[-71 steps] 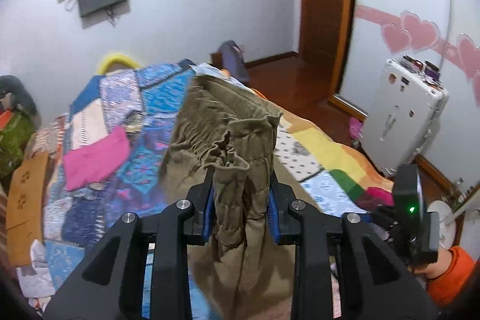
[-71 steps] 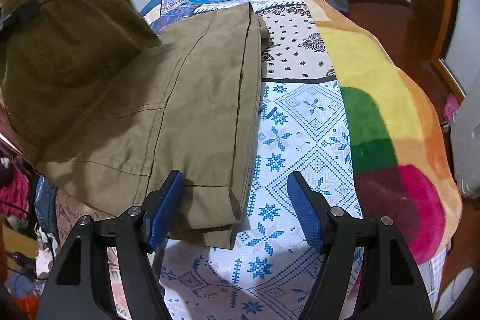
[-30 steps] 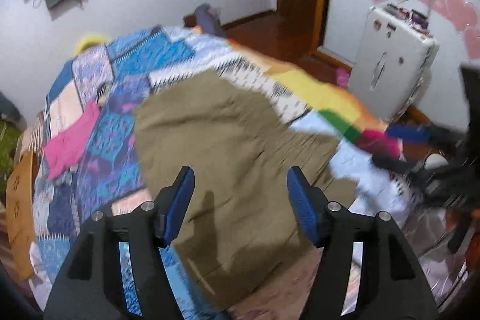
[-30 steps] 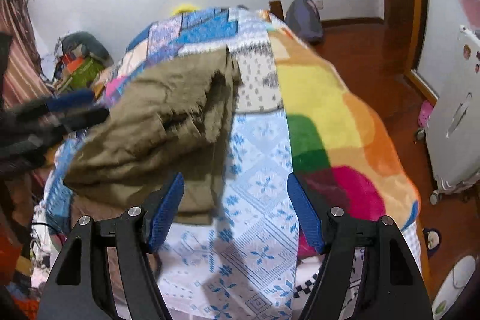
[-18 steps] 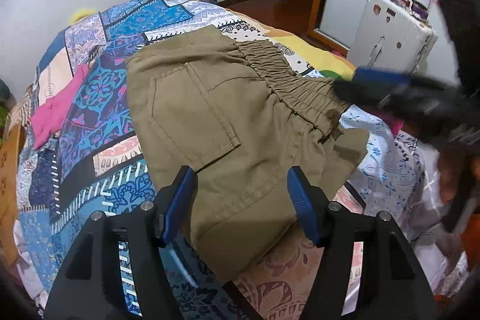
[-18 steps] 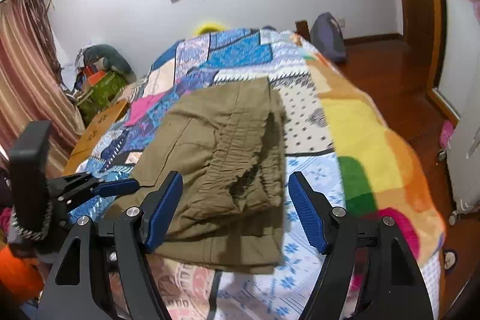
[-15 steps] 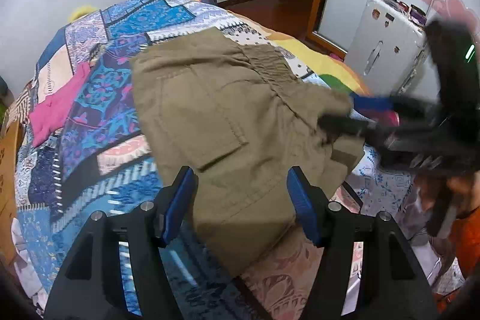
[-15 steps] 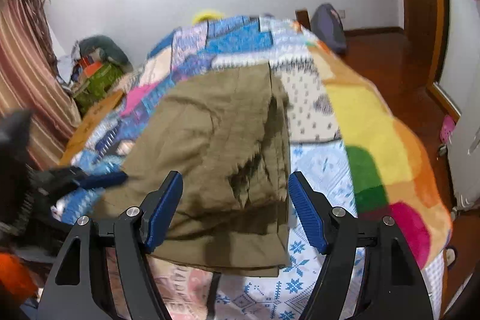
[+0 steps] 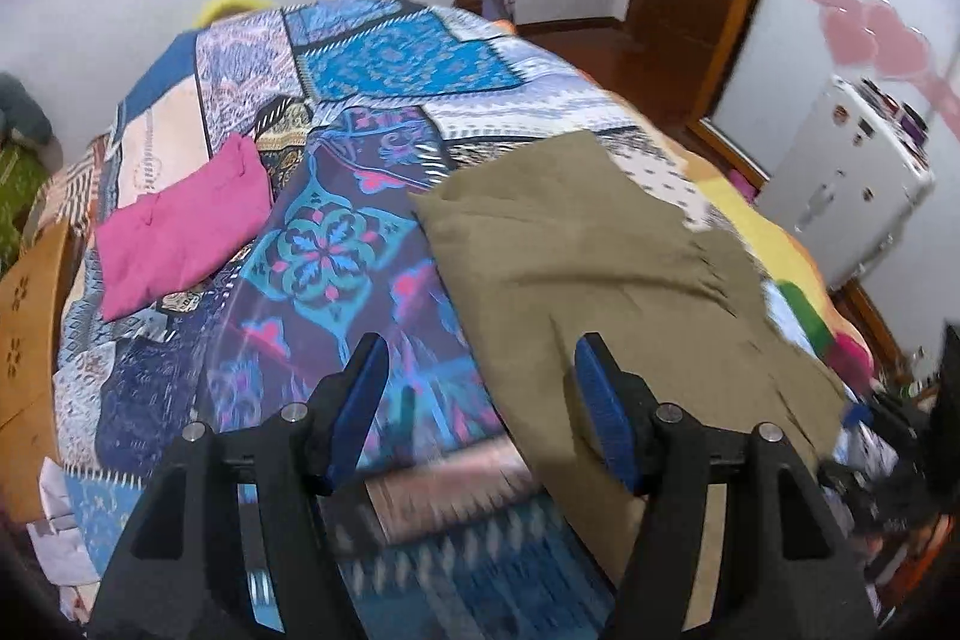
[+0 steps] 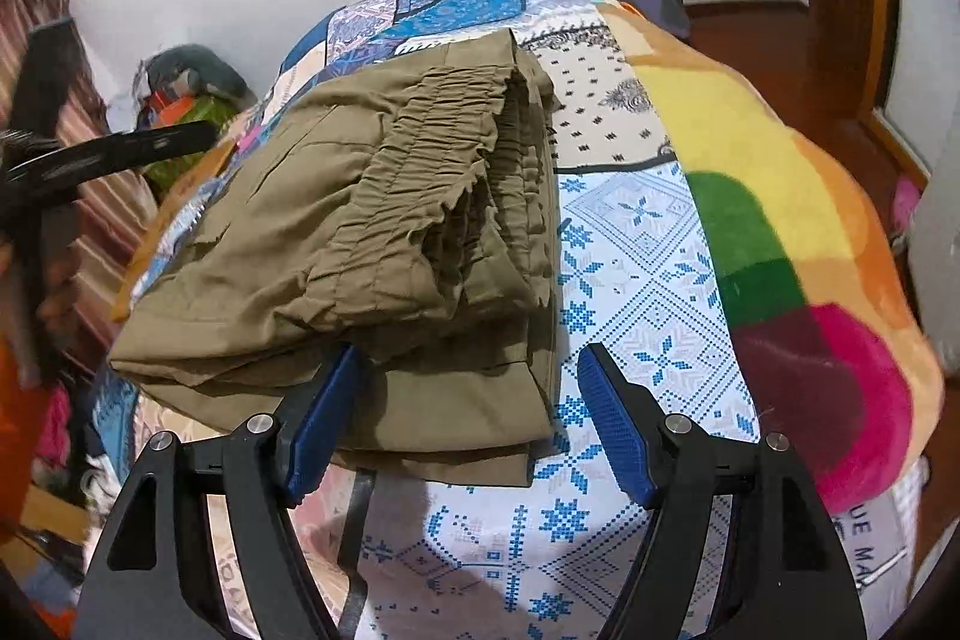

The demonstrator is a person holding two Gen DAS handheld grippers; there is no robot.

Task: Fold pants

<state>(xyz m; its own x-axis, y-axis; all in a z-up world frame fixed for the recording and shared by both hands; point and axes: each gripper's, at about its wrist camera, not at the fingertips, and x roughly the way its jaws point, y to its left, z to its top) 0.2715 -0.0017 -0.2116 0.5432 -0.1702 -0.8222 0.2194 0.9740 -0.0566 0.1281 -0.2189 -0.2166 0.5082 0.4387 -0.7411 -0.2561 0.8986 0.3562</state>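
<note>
Both grippers are now hanging free of the cloth: the left gripper (image 9: 480, 400), which was pinching the gathered waistband a couple of seconds back, is standing with its jaws spread and empty, and is swinging aside over the patchwork bed (image 9: 336, 244). Nearest me, the right gripper (image 10: 468, 418) is sinking toward the near hem, jaws spread wide, nothing pressed between them. Just beyond, the olive pants (image 10: 384, 244) are lying doubled over on the bed, elastic waistband resting on top of the legs. Farther off, a folded pink garment (image 9: 180, 226) is sitting well apart. To my eye the fold is nearly finished, perhaps awaiting one last halving or smoothing.
</note>
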